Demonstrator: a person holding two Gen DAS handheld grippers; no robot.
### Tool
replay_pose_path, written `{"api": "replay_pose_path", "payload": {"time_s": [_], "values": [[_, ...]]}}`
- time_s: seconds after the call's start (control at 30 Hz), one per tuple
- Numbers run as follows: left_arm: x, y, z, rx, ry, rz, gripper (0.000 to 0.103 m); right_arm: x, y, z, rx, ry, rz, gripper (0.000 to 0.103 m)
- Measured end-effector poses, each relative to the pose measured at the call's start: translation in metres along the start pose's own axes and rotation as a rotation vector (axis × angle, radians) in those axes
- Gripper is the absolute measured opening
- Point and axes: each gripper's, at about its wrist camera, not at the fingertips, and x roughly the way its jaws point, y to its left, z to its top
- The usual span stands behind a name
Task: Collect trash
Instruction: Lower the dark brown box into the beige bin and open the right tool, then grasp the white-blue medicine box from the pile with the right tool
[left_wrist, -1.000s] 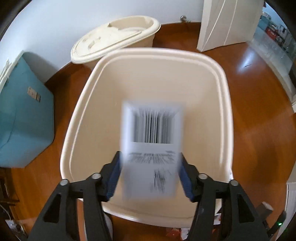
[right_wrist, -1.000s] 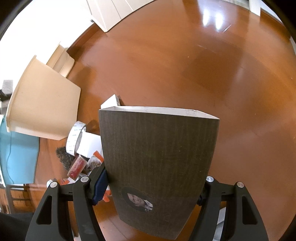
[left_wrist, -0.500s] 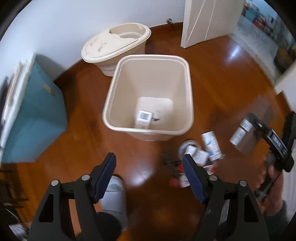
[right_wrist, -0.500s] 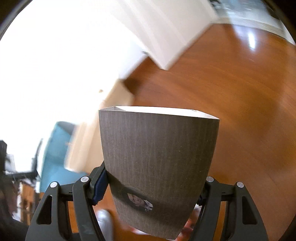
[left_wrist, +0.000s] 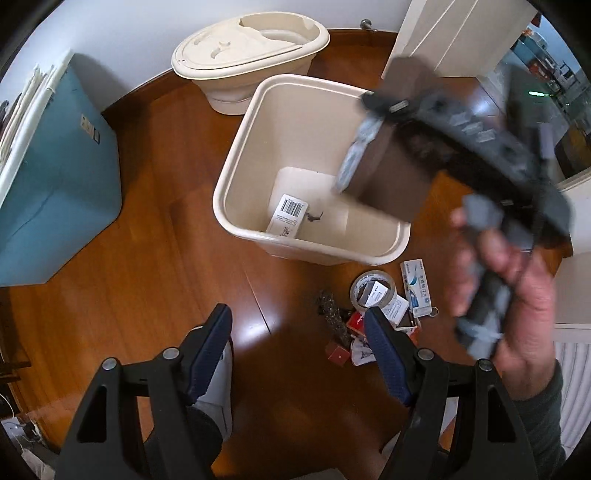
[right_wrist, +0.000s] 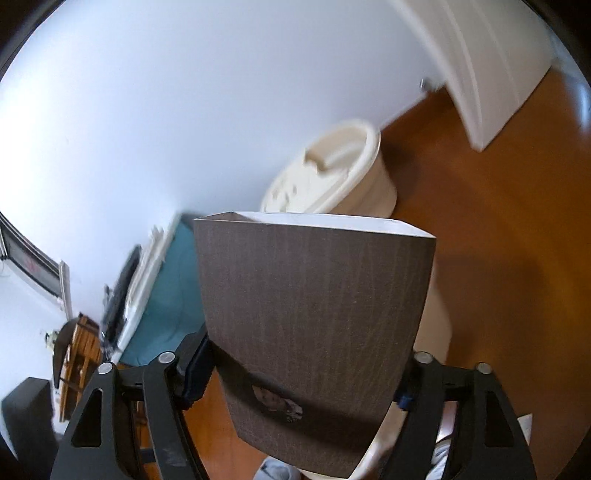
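A cream trash bin stands open on the wooden floor, with a white barcode box lying at its bottom. My left gripper is open and empty, held high above the floor in front of the bin. My right gripper is shut on a dark brown box. In the left wrist view that box hangs over the bin's right side, blurred. A pile of trash lies on the floor right of the bin's front: a tape roll, a blue-white carton, small red pieces.
A second cream container with a lid stands behind the bin by the wall. A teal box is at the left. A white door is at the back right. A white object sits on the floor under my left gripper.
The barcode box dropped from my left gripper into the bin and the gripper pulled up and back. My right gripper carried the brown box from the floor pile to over the bin.
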Motion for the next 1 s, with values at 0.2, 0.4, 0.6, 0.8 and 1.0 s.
{"api": "replay_pose_path", "payload": {"time_s": [0.2,0.4,0.6,0.8,1.0], "values": [[-0.003,-0.022,-0.005,0.064,-0.018,-0.006,0.073,0.023,0.002,-0.021,-0.037,0.127,0.004,0.087],[0.005,-0.041,-0.007,0.082,-0.004,0.004,0.073,-0.026,0.000,-0.037,-0.104,0.057,-0.022,0.095],[0.004,-0.059,-0.017,0.191,-0.011,0.037,0.073,-0.109,-0.068,-0.064,-0.149,-0.070,-0.133,0.096],[0.033,-0.073,-0.036,0.315,0.093,0.071,0.073,-0.089,-0.221,-0.137,-0.044,0.215,-0.581,0.094],[0.051,-0.071,-0.042,0.297,0.170,0.054,0.073,-0.032,-0.234,-0.187,-0.093,0.297,-0.624,0.087]]}}
